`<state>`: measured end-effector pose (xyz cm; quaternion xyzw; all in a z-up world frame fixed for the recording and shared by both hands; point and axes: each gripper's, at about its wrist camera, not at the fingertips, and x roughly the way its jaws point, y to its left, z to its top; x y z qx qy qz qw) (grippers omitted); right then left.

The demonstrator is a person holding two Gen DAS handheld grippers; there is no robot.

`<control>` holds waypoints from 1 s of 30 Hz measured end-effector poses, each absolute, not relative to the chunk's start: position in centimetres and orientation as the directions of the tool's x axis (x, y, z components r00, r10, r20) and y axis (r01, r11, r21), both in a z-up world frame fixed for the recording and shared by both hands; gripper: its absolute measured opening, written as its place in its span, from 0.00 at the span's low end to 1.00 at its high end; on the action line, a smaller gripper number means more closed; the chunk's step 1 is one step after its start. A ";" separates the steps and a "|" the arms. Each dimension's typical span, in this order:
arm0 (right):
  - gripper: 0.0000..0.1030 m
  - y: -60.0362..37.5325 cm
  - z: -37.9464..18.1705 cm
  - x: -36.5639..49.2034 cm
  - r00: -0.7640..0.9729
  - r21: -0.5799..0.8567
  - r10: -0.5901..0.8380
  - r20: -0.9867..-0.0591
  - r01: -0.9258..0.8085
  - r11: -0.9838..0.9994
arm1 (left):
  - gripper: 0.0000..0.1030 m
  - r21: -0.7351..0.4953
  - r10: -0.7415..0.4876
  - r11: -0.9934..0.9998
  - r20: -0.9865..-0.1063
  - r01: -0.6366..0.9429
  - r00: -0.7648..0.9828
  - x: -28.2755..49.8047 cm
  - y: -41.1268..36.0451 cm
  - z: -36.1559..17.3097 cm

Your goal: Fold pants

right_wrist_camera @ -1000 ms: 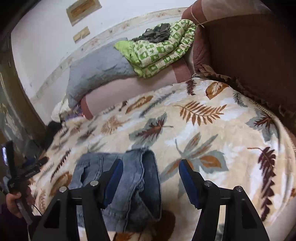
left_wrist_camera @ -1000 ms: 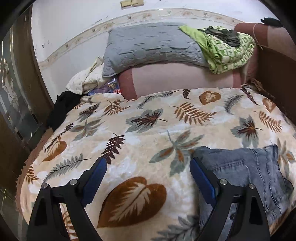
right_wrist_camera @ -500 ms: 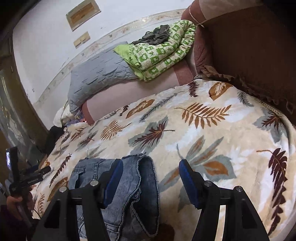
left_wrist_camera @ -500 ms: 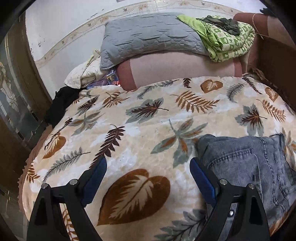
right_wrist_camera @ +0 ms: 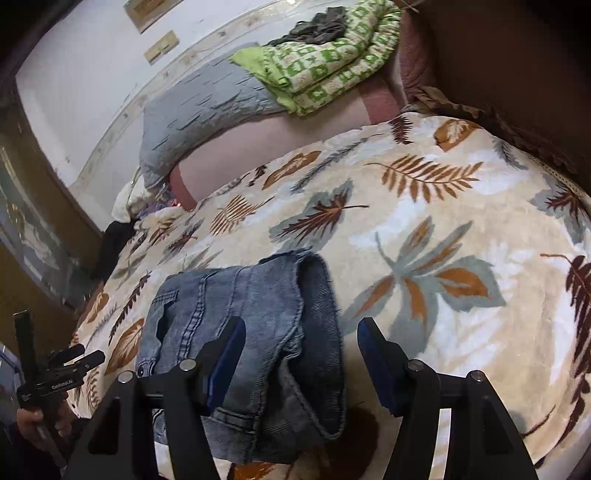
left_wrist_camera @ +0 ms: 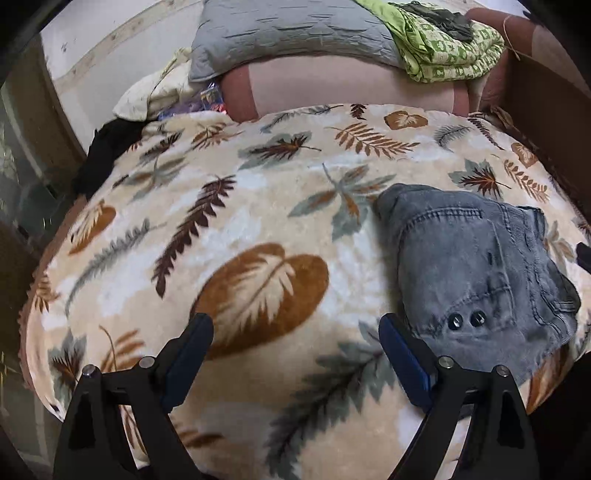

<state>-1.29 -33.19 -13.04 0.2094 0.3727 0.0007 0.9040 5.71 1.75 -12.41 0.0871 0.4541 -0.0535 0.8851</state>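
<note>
Faded grey-blue denim pants (left_wrist_camera: 476,273), ribbed at the seams with two glossy dark snaps, lie on a plush, velvety leaf-print blanket (left_wrist_camera: 236,229). At the far end sit a matt quilted grey pillow (left_wrist_camera: 288,33) and a soft green-checked cloth (right_wrist_camera: 332,62).

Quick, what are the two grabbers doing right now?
Left gripper: open, holding nothing, beside the jeans.
Right gripper: open, holding nothing, above the jeans.

the grey-blue denim pants (left_wrist_camera: 476,273) lay folded in a compact, rumpled bundle near the front edge of the leaf-print blanket (left_wrist_camera: 258,229).
</note>
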 end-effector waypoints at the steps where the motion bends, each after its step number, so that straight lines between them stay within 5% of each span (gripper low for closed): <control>1: 0.66 -32.9 -13.0 -1.3 0.724 0.380 0.163 -0.670 0.146 0.914 | 0.89 0.096 -0.022 0.981 -0.813 0.170 0.581 5.4 1.8 -12.4; 12: 0.69 -32.3 -12.0 -2.3 0.763 0.379 0.150 -0.629 0.132 0.916 | 0.89 0.096 -0.080 0.966 -0.774 0.241 0.628 3.8 -0.9 -10.0; 30: 0.69 -32.3 -12.0 -2.1 0.769 0.392 0.172 -0.616 0.110 0.913 | 0.89 0.199 -0.002 0.958 -0.713 0.205 0.702 3.4 -3.2 -8.0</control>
